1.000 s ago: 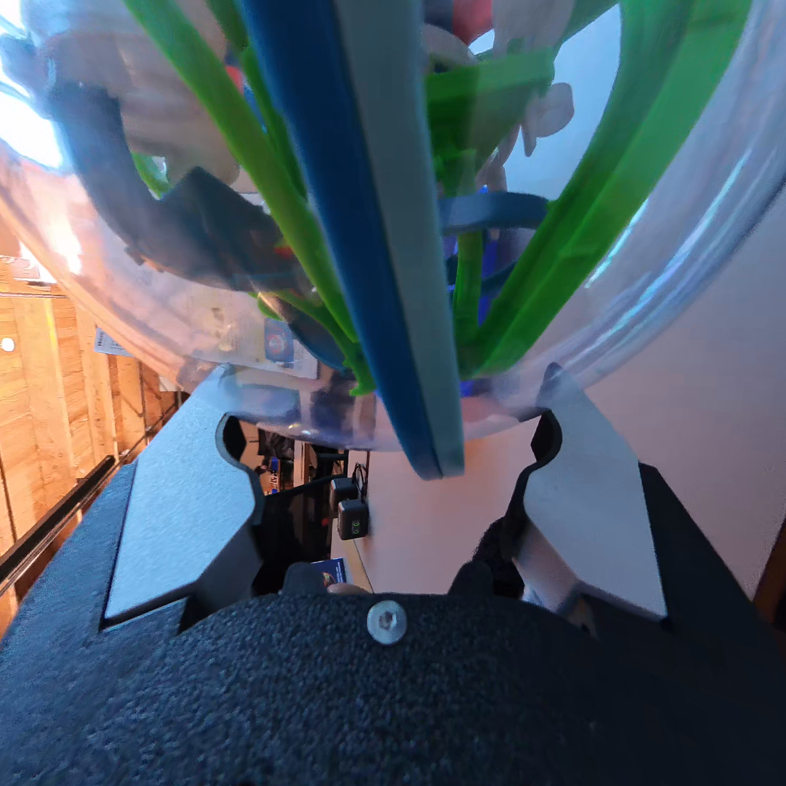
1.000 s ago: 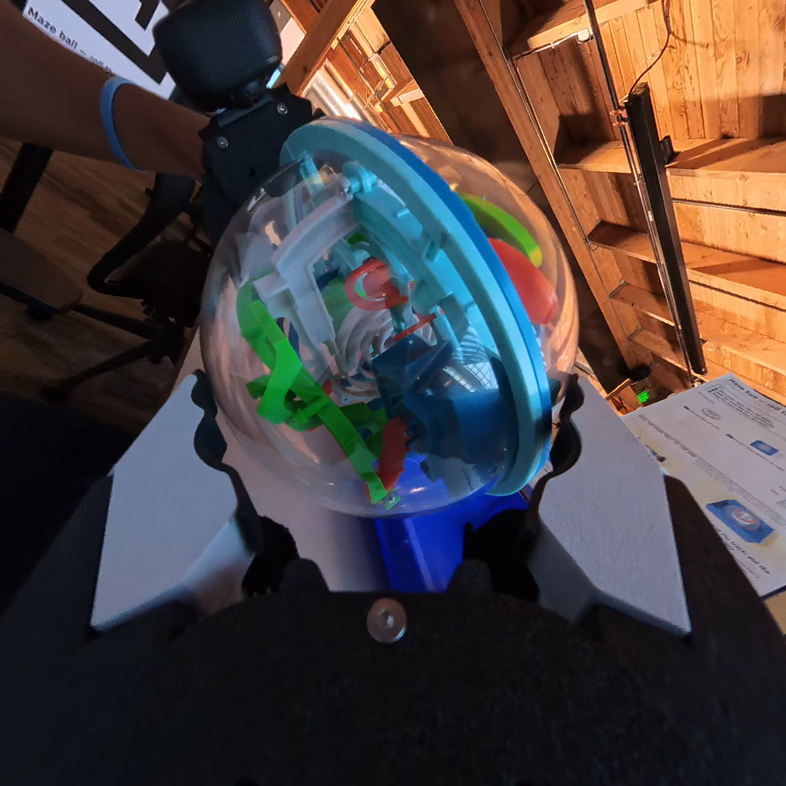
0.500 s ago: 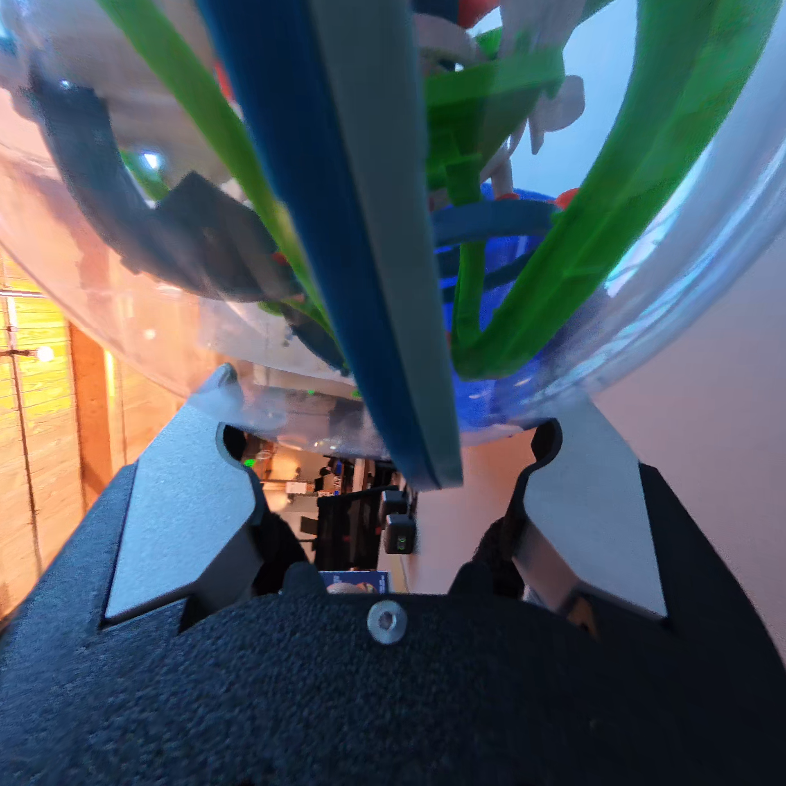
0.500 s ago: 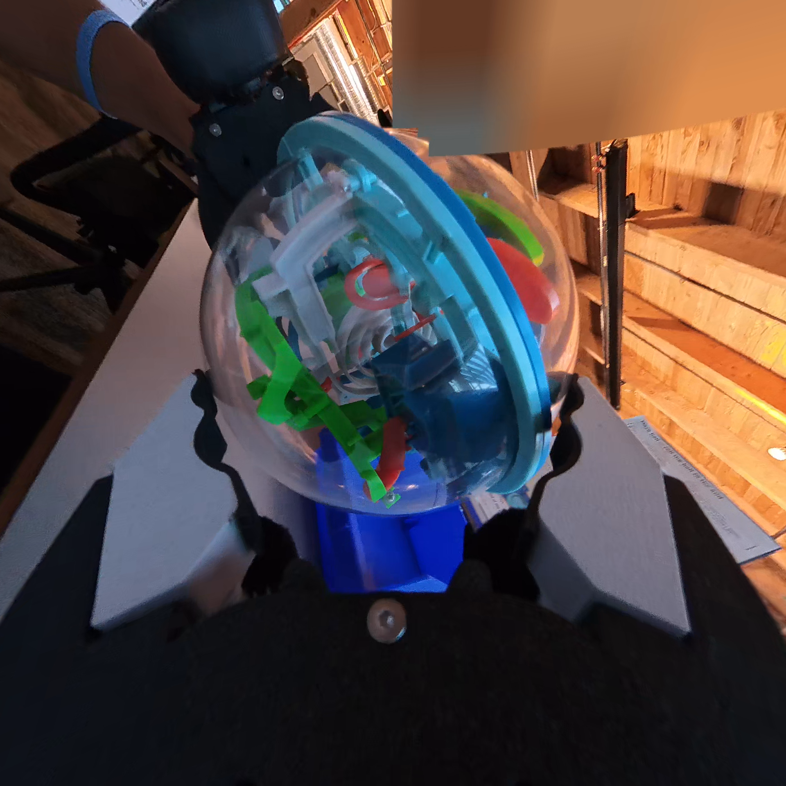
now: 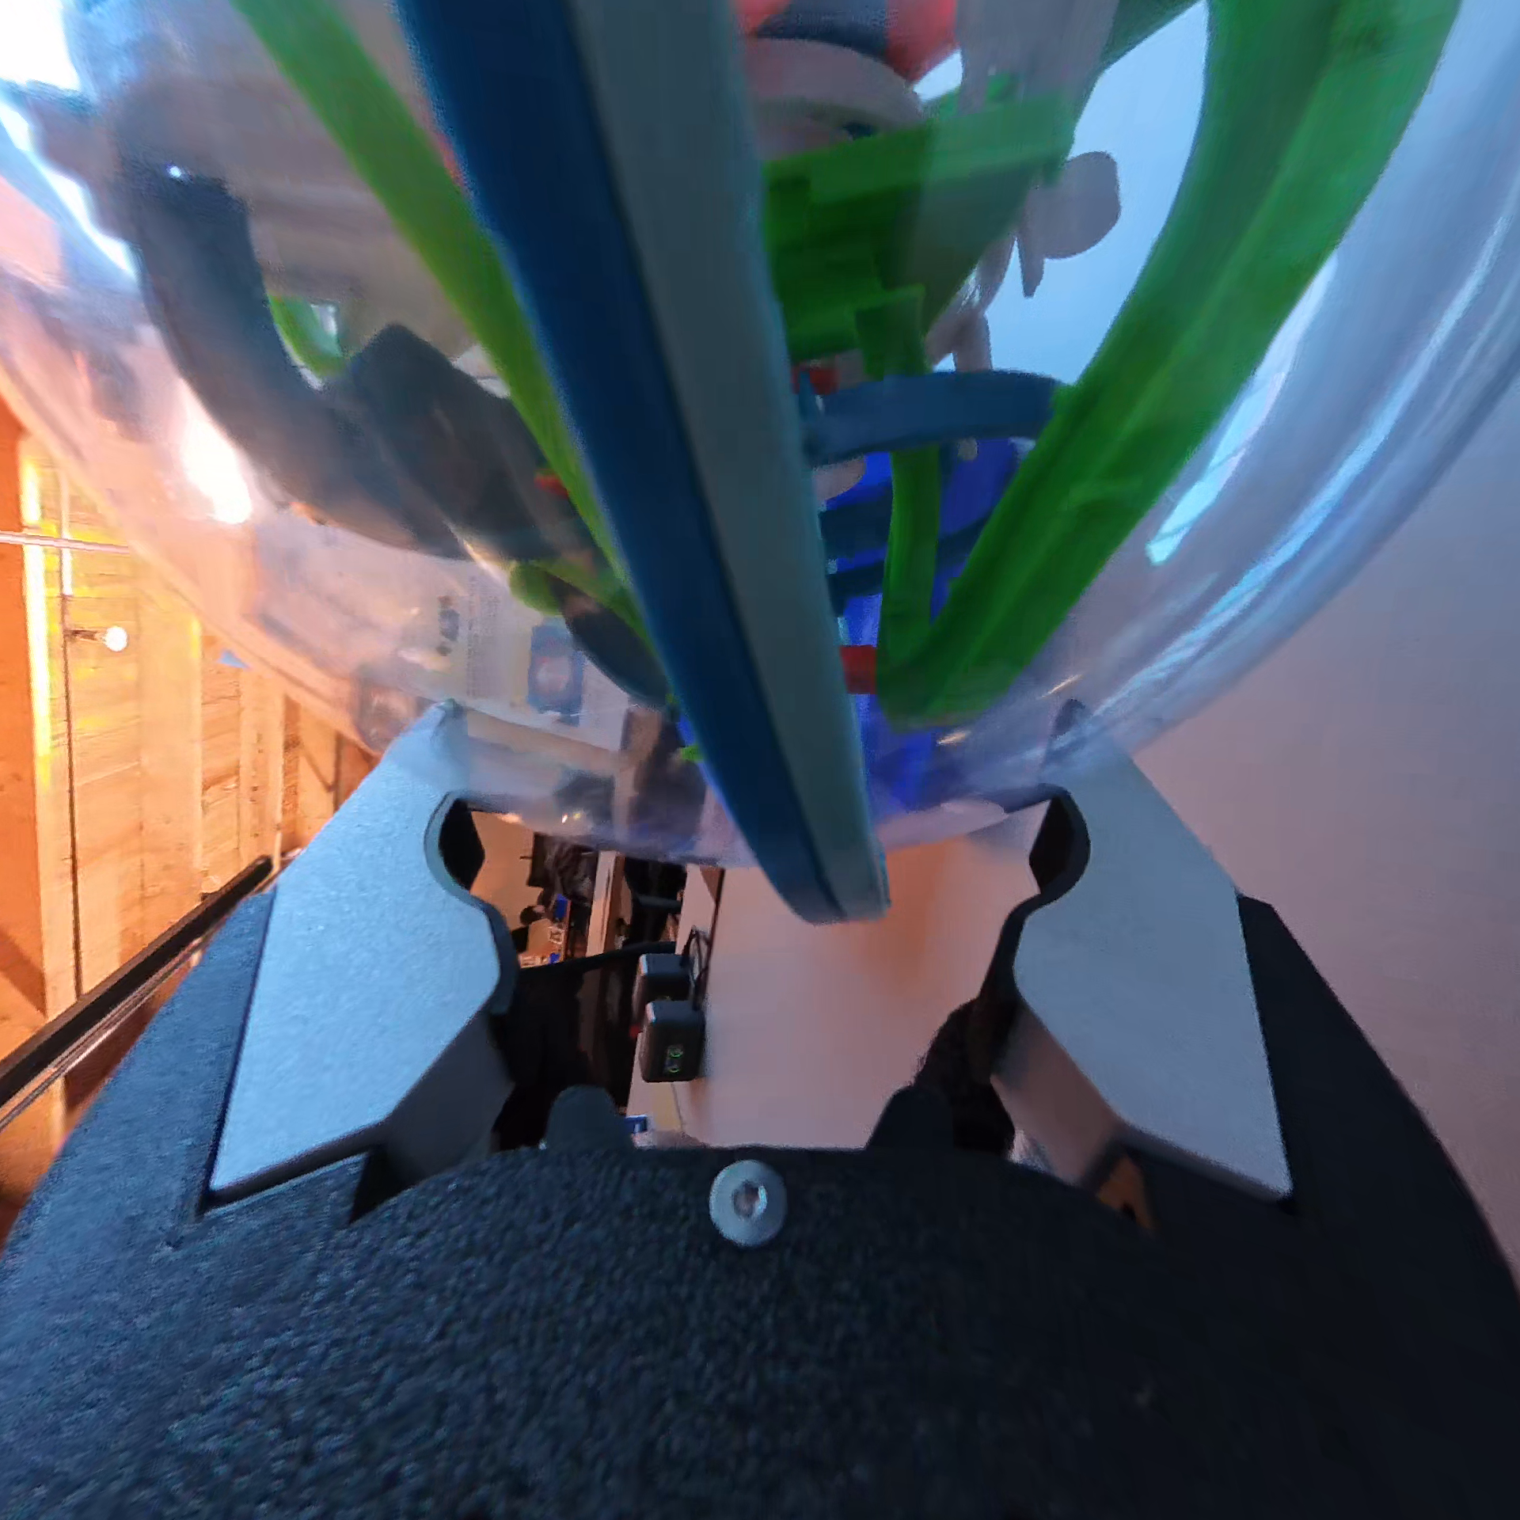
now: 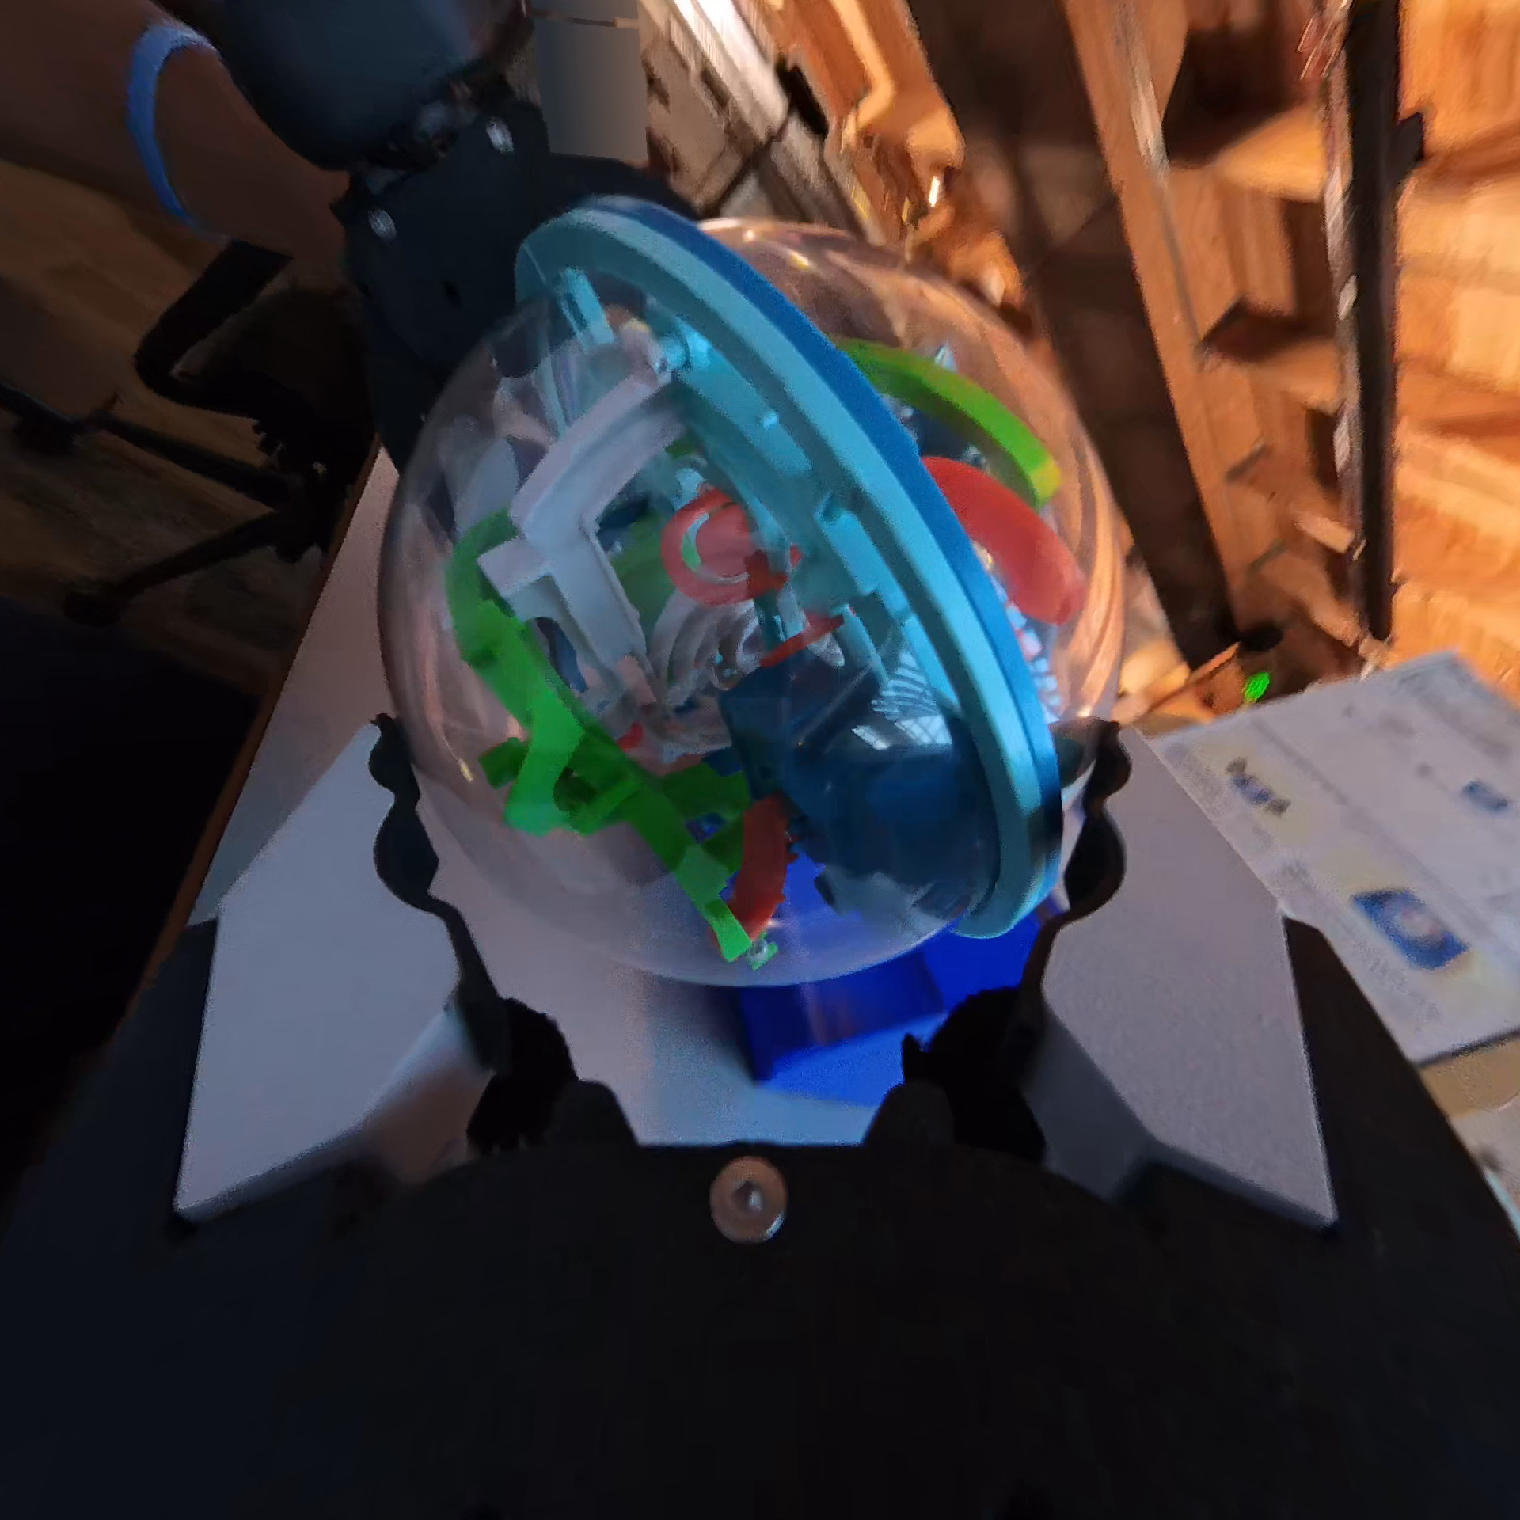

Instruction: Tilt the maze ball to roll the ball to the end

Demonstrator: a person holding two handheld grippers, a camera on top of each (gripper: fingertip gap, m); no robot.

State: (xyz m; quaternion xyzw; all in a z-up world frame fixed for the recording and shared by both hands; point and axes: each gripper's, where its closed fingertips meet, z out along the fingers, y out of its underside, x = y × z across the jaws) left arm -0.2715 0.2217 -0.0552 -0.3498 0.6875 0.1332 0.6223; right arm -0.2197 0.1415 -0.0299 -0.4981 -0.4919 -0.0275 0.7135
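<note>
The maze ball (image 6: 740, 592) is a clear sphere with a blue equator ring and green, red, white and blue tracks inside. My right gripper (image 6: 744, 740) is shut on it, with a fingertip on each side of its lower half. My left gripper (image 5: 753, 732) is shut on the same maze ball (image 5: 740, 370), which fills the top of the left wrist view. The left gripper also shows in the right wrist view (image 6: 444, 247) behind the ball. The ball hangs above its blue stand (image 6: 864, 1012). I cannot pick out the small rolling ball for certain.
The stand sits on a pale table (image 6: 329, 658). A printed paper sheet (image 6: 1357, 822) lies on the right. A person's forearm with a blue wristband (image 6: 156, 123) is at top left, over a dark chair base (image 6: 206, 411). Wooden shelving (image 6: 1234, 329) stands behind.
Both grippers keep their hold while the ball and both views swing. In the right wrist view the stand has shifted right beneath the ball and the paper sheet has come back into view.
</note>
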